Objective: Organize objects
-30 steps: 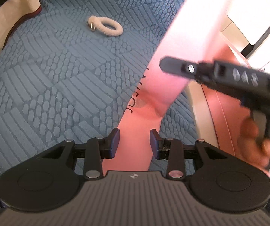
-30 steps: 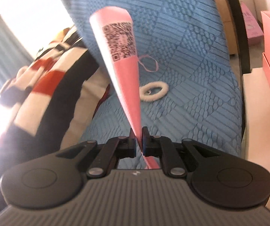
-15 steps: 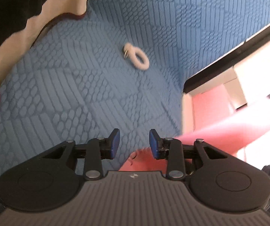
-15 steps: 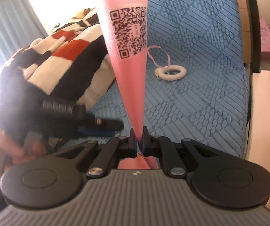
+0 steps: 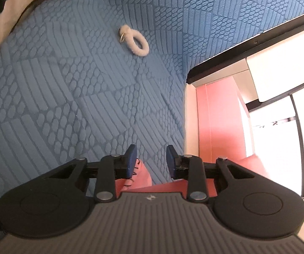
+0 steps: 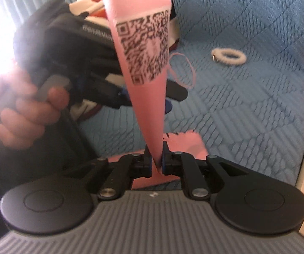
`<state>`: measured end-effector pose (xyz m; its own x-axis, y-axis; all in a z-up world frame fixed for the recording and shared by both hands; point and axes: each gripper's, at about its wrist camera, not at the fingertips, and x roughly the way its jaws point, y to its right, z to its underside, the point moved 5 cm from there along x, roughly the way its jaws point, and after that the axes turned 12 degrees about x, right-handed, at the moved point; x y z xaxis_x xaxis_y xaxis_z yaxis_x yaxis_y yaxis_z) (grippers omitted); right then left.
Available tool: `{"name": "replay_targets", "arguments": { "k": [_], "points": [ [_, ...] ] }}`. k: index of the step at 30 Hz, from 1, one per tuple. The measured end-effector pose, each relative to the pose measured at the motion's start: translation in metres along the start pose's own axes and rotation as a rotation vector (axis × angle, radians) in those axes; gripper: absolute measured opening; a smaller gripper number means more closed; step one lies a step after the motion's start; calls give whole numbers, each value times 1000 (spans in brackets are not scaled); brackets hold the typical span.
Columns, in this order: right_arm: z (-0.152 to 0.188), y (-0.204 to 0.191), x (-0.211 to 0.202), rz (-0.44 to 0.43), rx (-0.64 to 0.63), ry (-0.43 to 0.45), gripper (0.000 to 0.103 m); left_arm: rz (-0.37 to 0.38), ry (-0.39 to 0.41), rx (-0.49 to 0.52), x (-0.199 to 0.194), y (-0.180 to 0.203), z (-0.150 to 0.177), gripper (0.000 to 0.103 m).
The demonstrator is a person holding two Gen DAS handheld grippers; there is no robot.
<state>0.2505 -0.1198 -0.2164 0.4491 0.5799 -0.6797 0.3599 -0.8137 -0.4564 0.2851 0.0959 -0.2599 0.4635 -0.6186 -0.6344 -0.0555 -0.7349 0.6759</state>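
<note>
My right gripper (image 6: 156,162) is shut on the edge of a pink paper bag (image 6: 149,97) that stands up from the fingers and shows a QR code. My left gripper (image 5: 151,158) is open and empty above the blue quilted bed (image 5: 78,97); a bit of the pink bag (image 5: 139,180) shows just under its fingers. In the right wrist view the left gripper (image 6: 152,99) sits behind the bag, held by a hand. A white fluffy hair tie (image 5: 135,40) lies on the bed ahead; it also shows in the right wrist view (image 6: 229,56). A thin pink loop (image 6: 183,69) lies near it.
A striped black, white and red blanket (image 5: 8,6) lies at the bed's left. A black bed frame edge (image 5: 247,44) and pink boxes (image 5: 217,116) are at the right, beside white furniture (image 5: 279,72).
The left gripper drew back off the pink bag and now hovers open over the bed. The right gripper kept its hold and brought the bag closer to the left gripper.
</note>
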Motion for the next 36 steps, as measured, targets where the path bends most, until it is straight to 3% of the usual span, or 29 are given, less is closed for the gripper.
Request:
{"name": "replay_targets", "arguments": {
  "k": [9,13,15,18,22,26,30,36],
  "points": [
    [11,-4,9,-8,-70,-53,16,114,-68,22,-1,3,-13,35],
    [13,-13,9,14,-140,-58,16,182,-223,140,18,21,-9,35],
    [12,-14,11,20,-156,-60,17,164,-297,203,29,27,-5,35],
    [11,-14,12,20,-160,-62,17,160,-379,247,41,28,0,26],
    [11,-15,13,20,-168,-61,18,80,-476,316,58,26,8,19],
    [13,-17,13,27,-168,-66,21,45,-503,362,66,25,10,9],
    [15,-20,7,22,-132,-93,33,36,-519,382,69,25,14,7],
    [22,-22,-23,2,-61,-111,35,21,-525,413,68,27,15,6]
  ]
}}
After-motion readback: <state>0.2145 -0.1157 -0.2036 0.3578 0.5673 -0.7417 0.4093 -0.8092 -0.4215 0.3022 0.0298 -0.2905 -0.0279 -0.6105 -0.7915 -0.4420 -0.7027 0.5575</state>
